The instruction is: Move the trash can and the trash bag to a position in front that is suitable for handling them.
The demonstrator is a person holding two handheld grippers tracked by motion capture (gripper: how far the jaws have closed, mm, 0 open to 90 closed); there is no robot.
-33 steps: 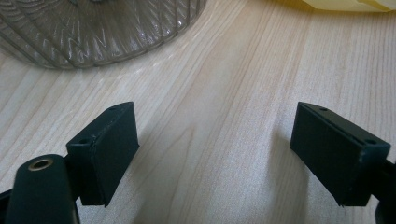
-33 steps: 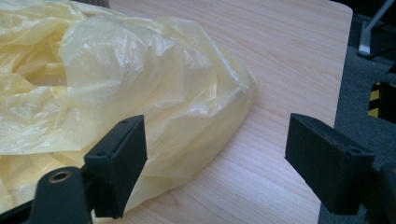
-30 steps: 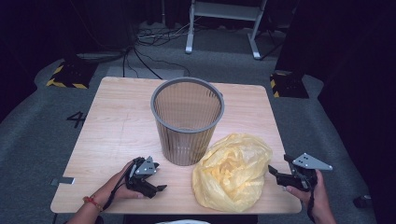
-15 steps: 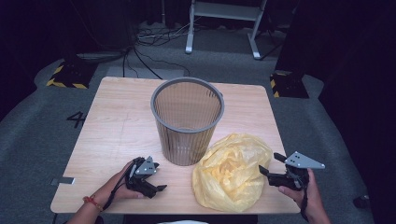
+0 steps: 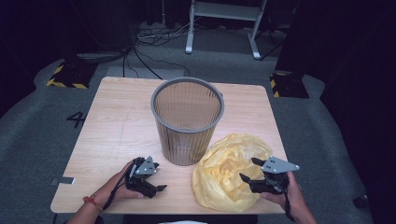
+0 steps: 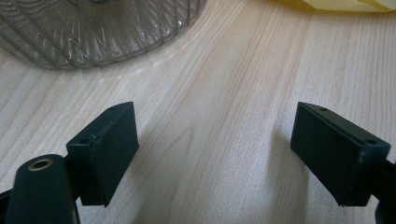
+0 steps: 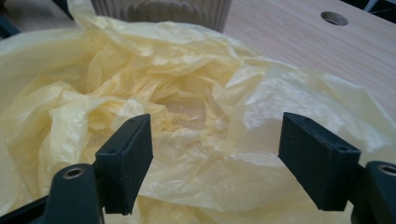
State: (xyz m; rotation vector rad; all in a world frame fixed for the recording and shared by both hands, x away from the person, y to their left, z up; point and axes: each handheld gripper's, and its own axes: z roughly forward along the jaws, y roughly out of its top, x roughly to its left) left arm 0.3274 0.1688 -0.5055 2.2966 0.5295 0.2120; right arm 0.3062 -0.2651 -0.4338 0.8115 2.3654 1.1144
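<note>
Right tool (image 5: 251,171) moved onto yellow bag (image 5: 224,172), jaws narrowing, ungripped; left tool (image 5: 156,182) open.

1. The left hand (image 5: 122,186) rests low at the near left, its forearm entering from the bottom edge, a red band at the wrist.
2. The left gripper (image 5: 156,187) lies nearly level, pointing right, its jaws wide apart with nothing between them.
3. The right hand (image 5: 282,196) comes in at the near right, holding the right gripper (image 5: 248,170) pointing left.
4. Its jaws stand wide but have just been closing a little, pressing on nothing.
</note>
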